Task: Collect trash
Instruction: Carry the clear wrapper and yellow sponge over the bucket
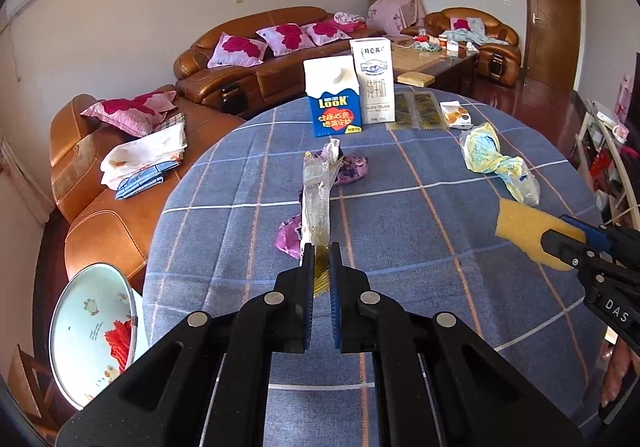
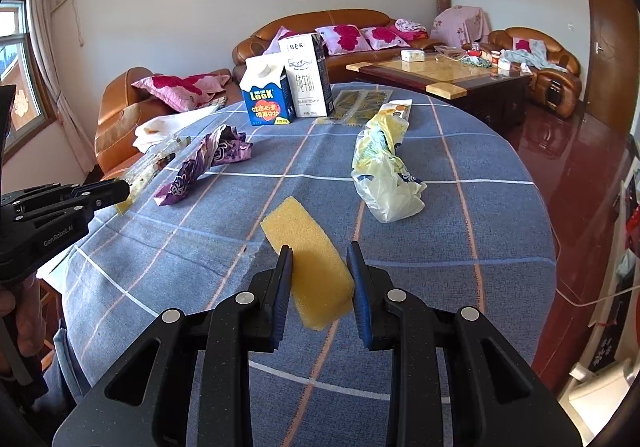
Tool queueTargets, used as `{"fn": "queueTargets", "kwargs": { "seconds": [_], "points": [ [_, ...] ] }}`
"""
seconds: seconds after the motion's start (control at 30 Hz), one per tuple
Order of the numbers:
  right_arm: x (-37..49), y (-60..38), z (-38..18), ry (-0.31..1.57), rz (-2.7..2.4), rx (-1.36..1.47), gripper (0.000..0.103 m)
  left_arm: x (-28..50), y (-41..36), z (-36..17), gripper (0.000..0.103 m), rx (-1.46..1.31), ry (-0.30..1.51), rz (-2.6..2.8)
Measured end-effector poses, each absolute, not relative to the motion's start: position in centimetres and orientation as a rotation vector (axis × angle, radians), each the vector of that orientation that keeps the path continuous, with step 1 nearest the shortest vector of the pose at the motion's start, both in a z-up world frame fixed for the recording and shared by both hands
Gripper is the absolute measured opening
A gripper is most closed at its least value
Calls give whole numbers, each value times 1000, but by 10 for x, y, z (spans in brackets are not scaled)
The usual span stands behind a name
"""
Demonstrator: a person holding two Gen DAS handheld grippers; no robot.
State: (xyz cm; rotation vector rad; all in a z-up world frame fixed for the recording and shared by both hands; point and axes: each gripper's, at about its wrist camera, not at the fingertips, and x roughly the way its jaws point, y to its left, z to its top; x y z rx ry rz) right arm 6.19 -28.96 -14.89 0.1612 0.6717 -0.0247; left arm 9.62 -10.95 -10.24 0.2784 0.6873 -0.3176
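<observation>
Desk (image 1: pixel 400 215) under a blue plaid cloth fills mid-frame, two cartons (image 1: pixel 348 95) upright at its upper centre. Right gripper (image 2: pixel 320 267), lower centre, has its fingers closed on a yellow sponge (image 2: pixel 308 247). Left gripper (image 1: pixel 321 259), lower centre, pinches a clear wrapper (image 1: pixel 316 199) raised above purple wrappers (image 1: pixel 352 171); a crumpled bag (image 1: pixel 496 163) lies right.

Left gripper (image 1: pixel 321 263): matte black speckled plastic body, two angled linkage arms per side with triangular cut-outs, round silver pivot pins, ribbed blue pads (image 1: pixel 308 287) lining the inner finger faces. Right gripper (image 2: pixel 320 267): same build, black arms, silver pins, blue ribbed pads (image 2: pixel 362 299). Grey lettering "GenRoboAI" at centre left of the right wrist view; white "DAS" at lower right of the left wrist view, beside small screws.
</observation>
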Motion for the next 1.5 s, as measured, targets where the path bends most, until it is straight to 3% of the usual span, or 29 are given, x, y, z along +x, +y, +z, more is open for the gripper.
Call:
{"fn": "queueTargets", "kwargs": {
  "seconds": [1.5],
  "points": [
    [190,-109,-101,521,321,4,28,109,65,-72,7,124,585,131]
  ]
}}
